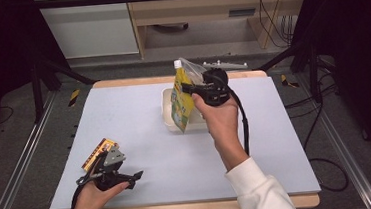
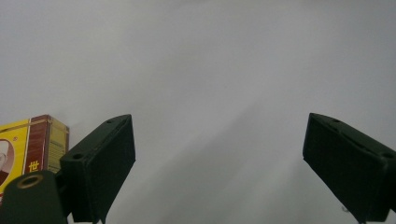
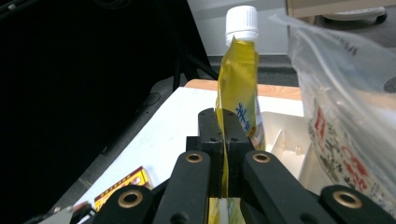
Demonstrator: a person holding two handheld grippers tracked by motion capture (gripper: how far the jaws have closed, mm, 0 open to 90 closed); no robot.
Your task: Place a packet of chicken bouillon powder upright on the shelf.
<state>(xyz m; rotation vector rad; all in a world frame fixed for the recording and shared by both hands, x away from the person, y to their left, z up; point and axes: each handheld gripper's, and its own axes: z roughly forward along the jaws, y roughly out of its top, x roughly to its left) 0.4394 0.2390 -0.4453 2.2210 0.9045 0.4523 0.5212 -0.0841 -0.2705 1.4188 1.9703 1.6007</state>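
Pouch, yellow with a white cap, hangs upright over the white tray, pinched flat by the right gripper. Its lower end is cut off in the right gripper view. Well away from the tray, the left gripper rests with jaws spread wide beside a half-hidden box.
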